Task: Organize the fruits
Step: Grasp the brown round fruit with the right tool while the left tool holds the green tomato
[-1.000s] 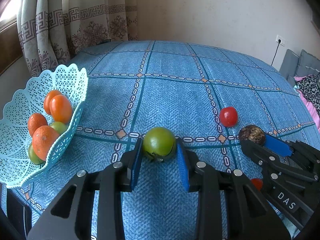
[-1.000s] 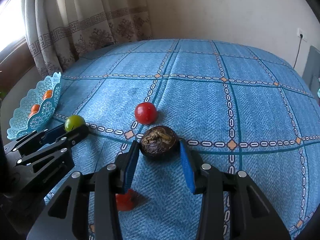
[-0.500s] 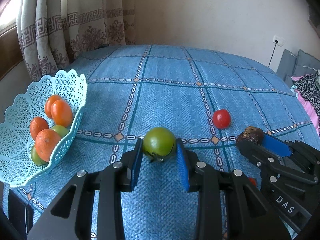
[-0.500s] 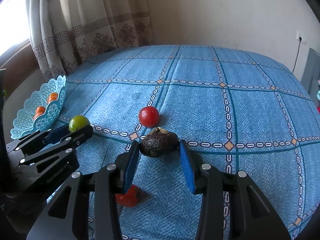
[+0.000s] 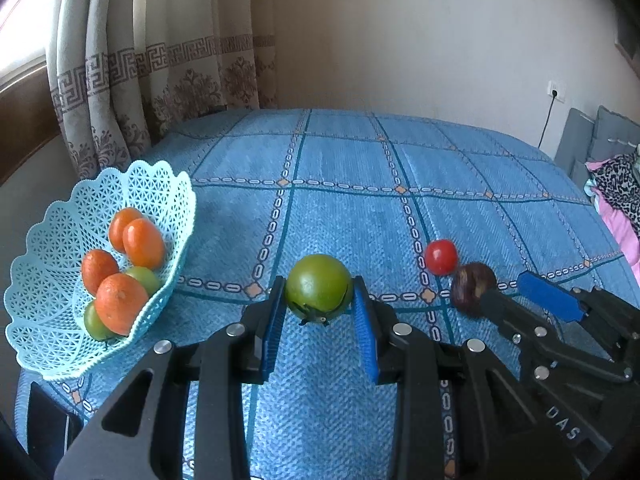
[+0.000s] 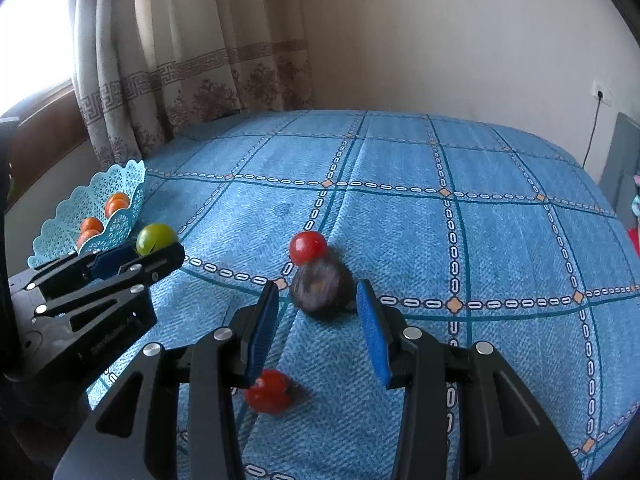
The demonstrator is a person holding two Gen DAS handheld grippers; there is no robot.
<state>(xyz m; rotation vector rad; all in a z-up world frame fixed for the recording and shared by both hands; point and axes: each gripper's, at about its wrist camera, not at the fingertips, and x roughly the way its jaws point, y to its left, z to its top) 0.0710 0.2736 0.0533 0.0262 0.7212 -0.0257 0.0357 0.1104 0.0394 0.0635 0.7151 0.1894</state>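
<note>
We see a woven, matt blue bedspread [image 5: 340, 220], a perforated plastic basket [image 5: 52, 312], a glossy green tomato [image 5: 319, 288] and a rough brown fruit [image 6: 322, 286].

Both wrist cameras are looking forward, low and close over the bed [image 5: 360, 208], sharing the basket [image 5: 176, 216] [image 6: 132, 184] at frame left.

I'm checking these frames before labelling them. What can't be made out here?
- Dark fruit: motion-blurred in the right wrist view; whether the right claw grips it is unclear.
- Lower red tomato: partly behind a claw finger.
- Basket: fruit beneath the top layer is hidden.
</note>
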